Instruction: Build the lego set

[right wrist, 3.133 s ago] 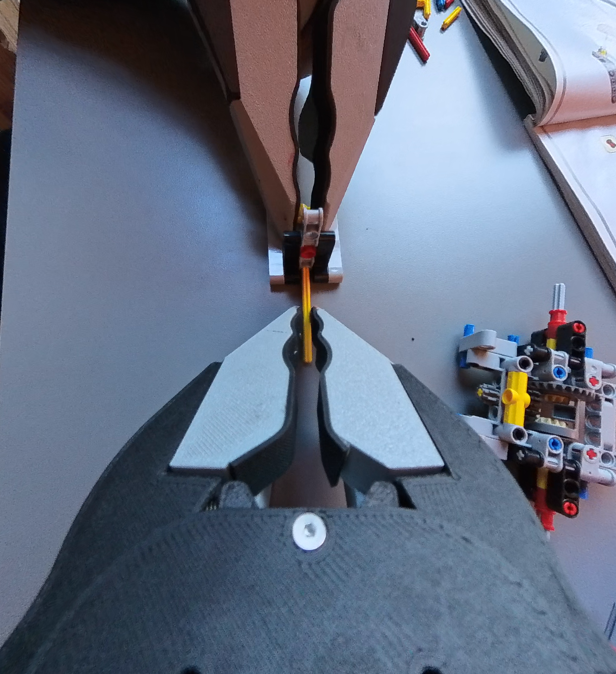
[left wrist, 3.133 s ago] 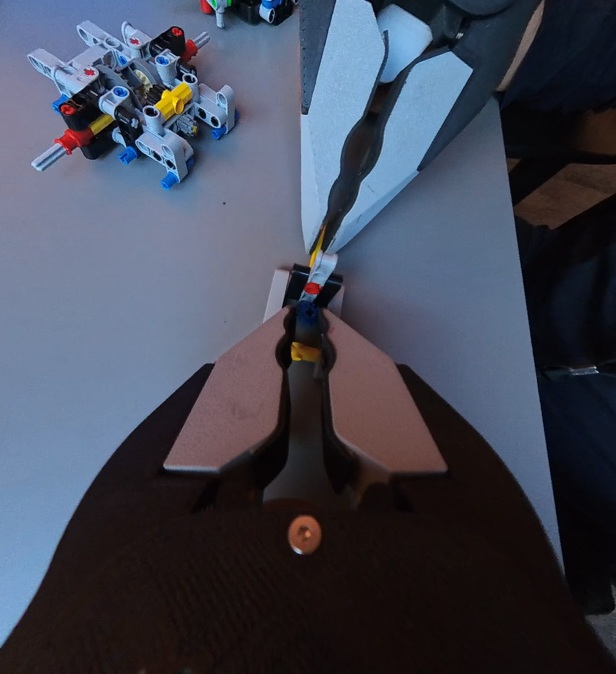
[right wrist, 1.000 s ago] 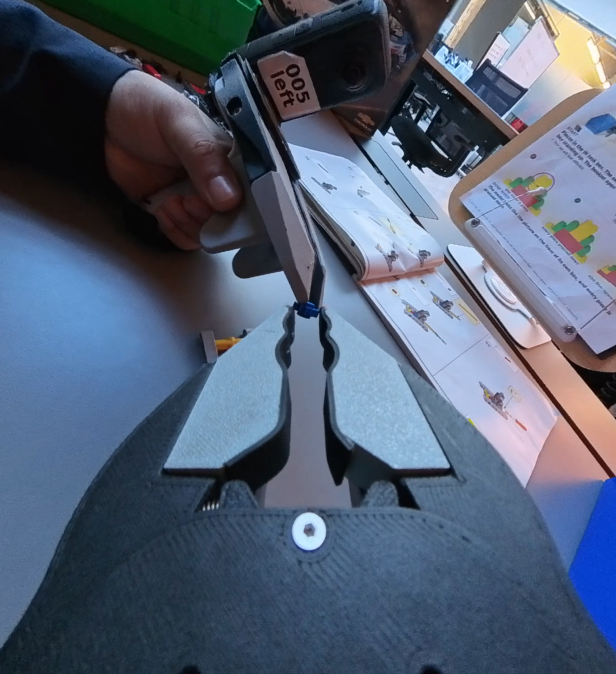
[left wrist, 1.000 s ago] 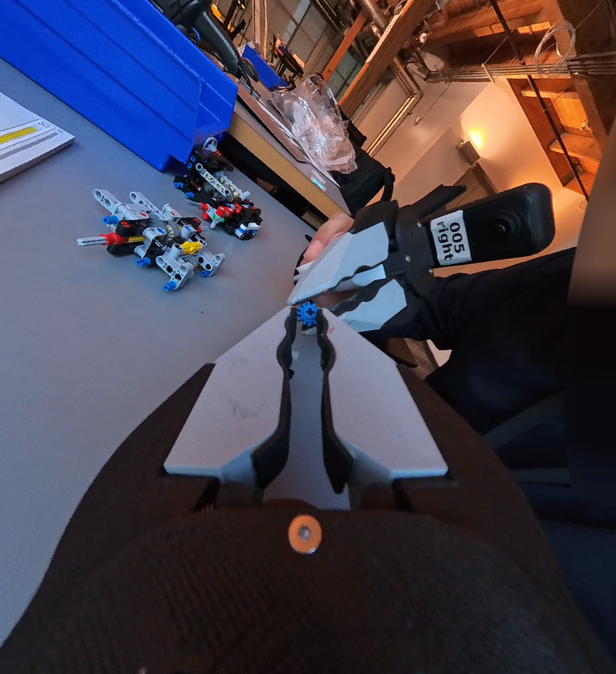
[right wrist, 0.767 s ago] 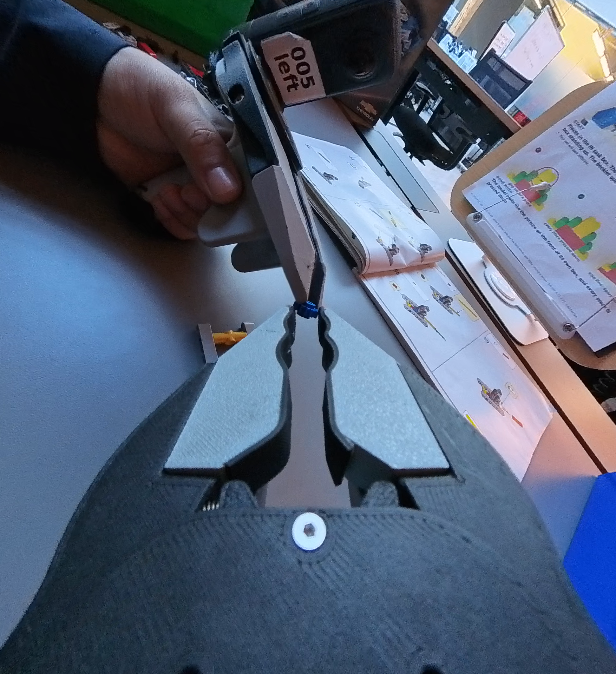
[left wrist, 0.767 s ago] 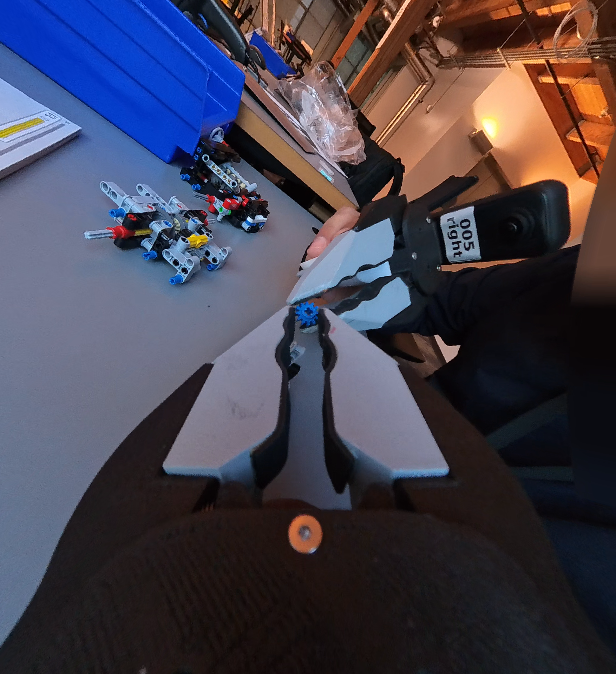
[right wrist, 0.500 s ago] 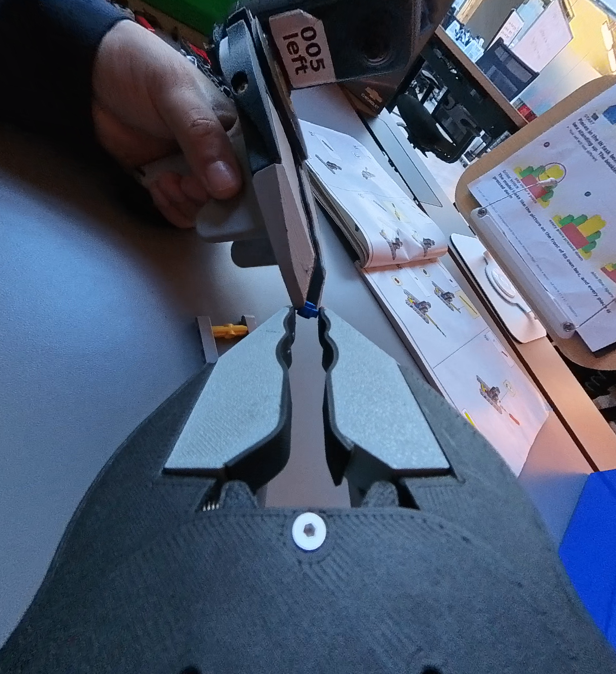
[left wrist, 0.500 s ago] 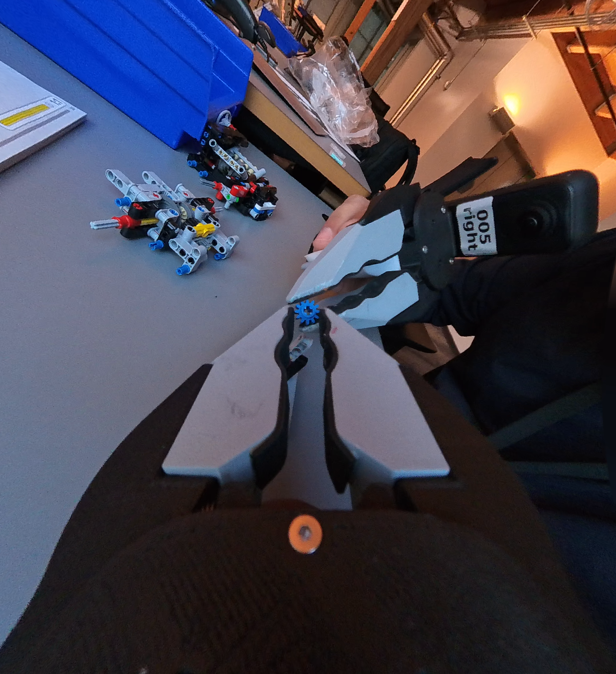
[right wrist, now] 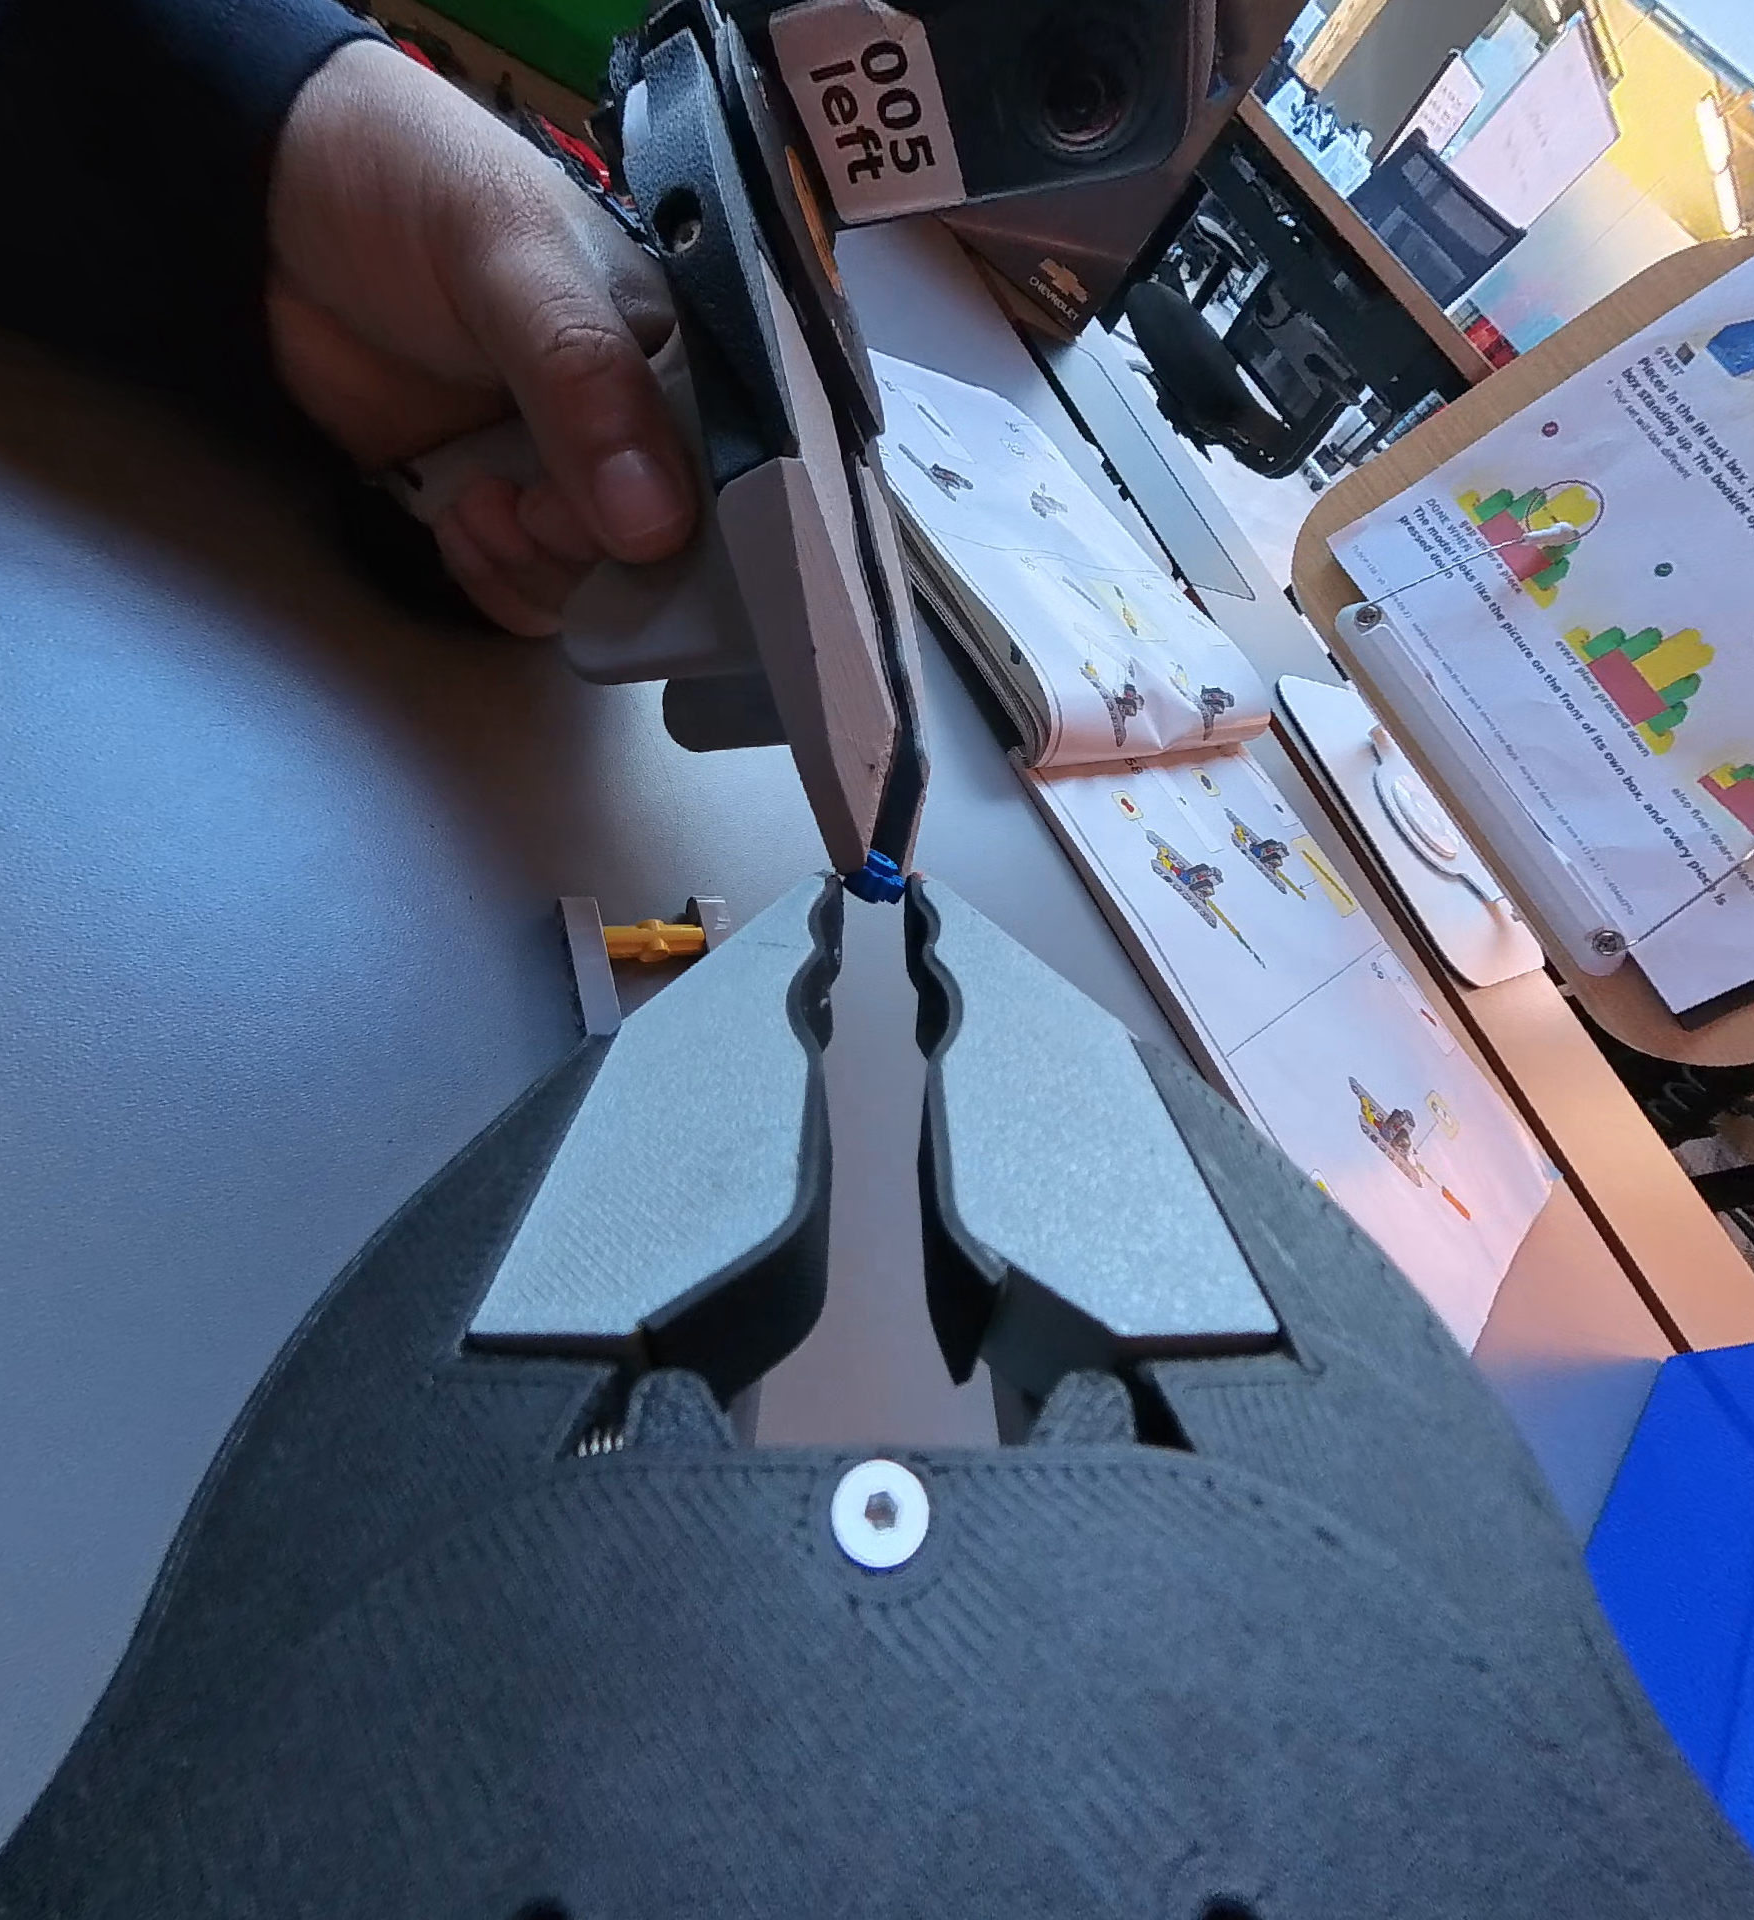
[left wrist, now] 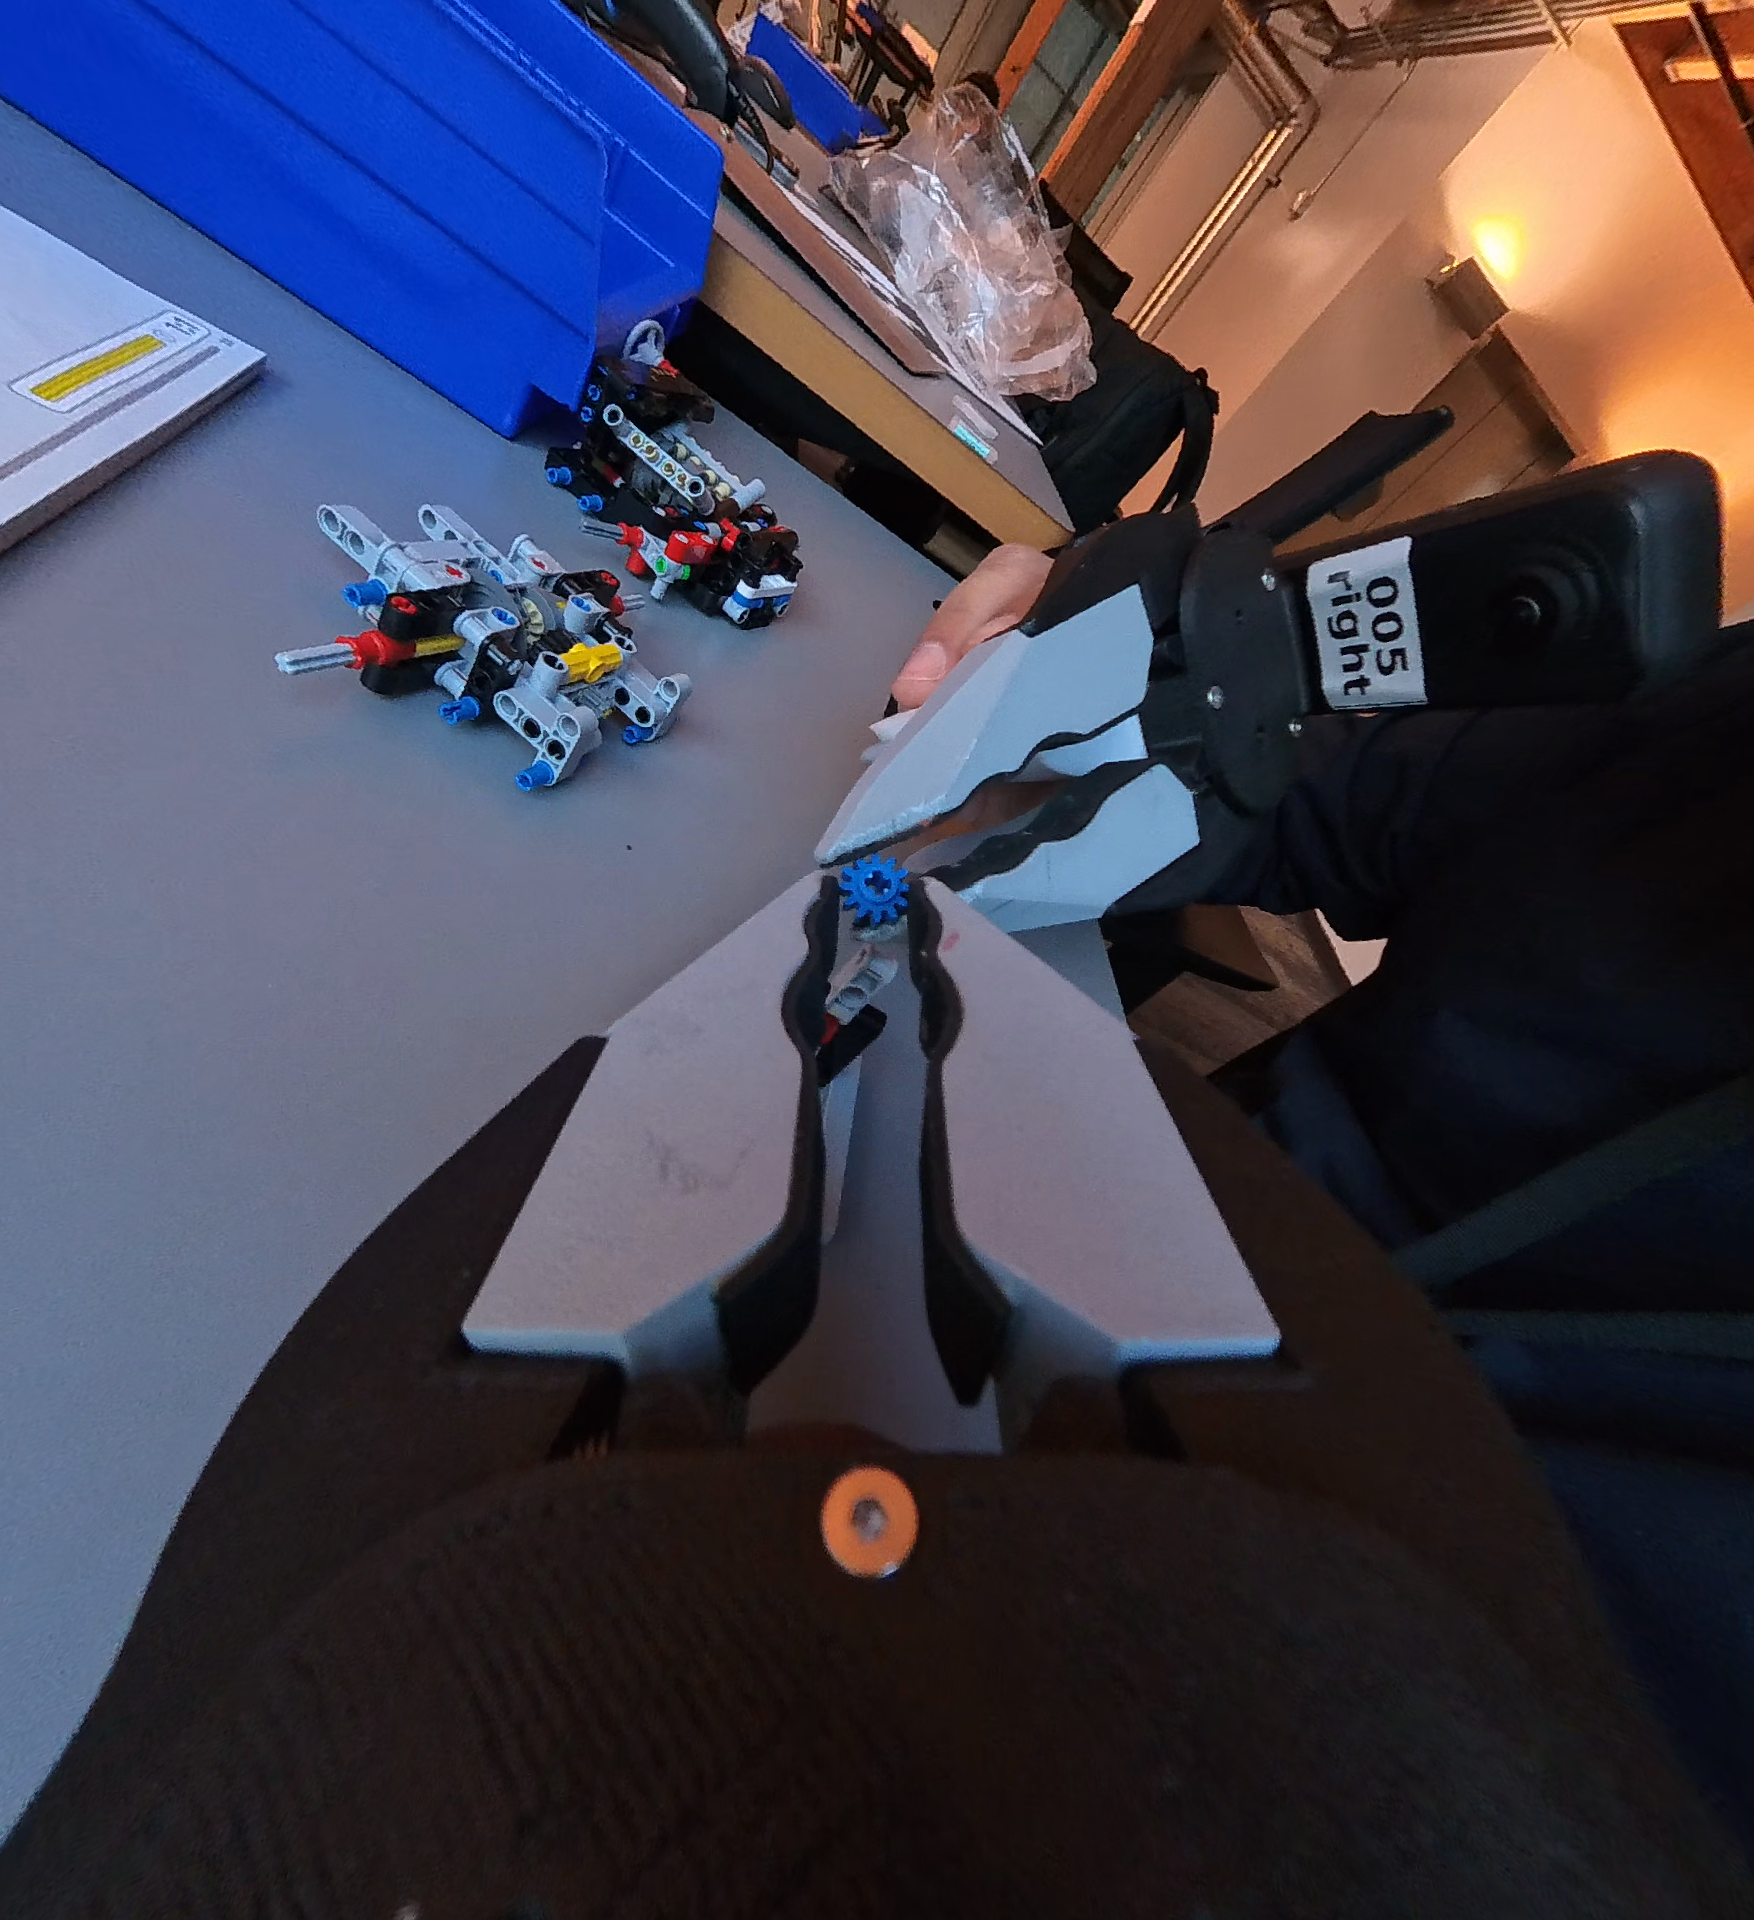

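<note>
A small blue gear (left wrist: 873, 891) sits in the air between the tips of both grippers. My left gripper (left wrist: 871, 902) pinches it across its toothed rim, with both pads on it. My right gripper (right wrist: 875, 883) meets it tip to tip and is also shut on the blue gear (right wrist: 878, 876). In the left wrist view the right gripper's fingers (left wrist: 977, 748) come in from the right, held by a hand. Below on the table lies a grey holder with a yellow axle (right wrist: 644, 938). It also shows between my left fingers as a grey, black and red piece (left wrist: 855, 992).
Two brick assemblies (left wrist: 499, 644) (left wrist: 681, 520) lie on the grey table (left wrist: 177, 935) in front of a blue bin (left wrist: 385, 187). An open instruction booklet (right wrist: 1112, 644) lies at the right, with a board of printed sheets (right wrist: 1631, 623) behind it. Another blue bin (right wrist: 1725, 1558) is at lower right. Less than 4 cm separates the two grippers' tips.
Both grippers have risen from the holder on the table and tilted up. The gear came up in the left gripper. The right pads have drawn in onto it over the last second.
</note>
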A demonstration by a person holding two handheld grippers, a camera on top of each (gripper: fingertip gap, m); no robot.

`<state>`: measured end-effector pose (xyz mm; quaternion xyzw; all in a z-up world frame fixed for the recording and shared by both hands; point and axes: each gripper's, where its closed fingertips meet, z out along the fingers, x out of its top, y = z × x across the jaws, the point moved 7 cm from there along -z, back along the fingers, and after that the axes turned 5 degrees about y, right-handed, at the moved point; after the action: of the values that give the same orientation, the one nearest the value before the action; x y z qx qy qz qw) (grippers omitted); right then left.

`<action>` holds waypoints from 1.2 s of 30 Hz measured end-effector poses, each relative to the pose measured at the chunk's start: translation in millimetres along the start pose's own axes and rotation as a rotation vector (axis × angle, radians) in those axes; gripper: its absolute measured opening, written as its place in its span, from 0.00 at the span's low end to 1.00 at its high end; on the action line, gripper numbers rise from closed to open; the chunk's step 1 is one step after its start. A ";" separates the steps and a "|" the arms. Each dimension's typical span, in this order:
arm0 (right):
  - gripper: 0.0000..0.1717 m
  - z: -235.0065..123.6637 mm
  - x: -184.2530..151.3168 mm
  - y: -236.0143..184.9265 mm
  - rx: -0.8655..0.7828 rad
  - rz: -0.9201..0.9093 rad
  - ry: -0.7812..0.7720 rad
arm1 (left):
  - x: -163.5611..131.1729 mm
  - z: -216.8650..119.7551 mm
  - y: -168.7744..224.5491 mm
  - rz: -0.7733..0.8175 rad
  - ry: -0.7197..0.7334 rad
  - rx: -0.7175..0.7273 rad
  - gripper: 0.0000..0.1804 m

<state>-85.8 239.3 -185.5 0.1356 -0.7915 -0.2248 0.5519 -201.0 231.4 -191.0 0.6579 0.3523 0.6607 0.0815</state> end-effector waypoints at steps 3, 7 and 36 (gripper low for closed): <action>0.05 -0.2 -0.3 0.5 0.000 0.005 0.001 | 1.4 -1.4 -0.1 0.008 0.008 0.006 0.06; 0.05 -0.7 -1.7 1.1 -0.001 0.011 -0.003 | 3.3 -7.1 -3.3 0.032 0.001 0.048 0.05; 0.02 -14.7 -3.2 9.8 0.017 0.141 0.075 | -60.9 -46.2 20.8 0.304 -0.390 0.526 0.10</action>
<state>-70.6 246.2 -178.8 0.0926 -0.7796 -0.1737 0.5945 -229.0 164.7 -223.3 0.8149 0.3861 0.4141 -0.1239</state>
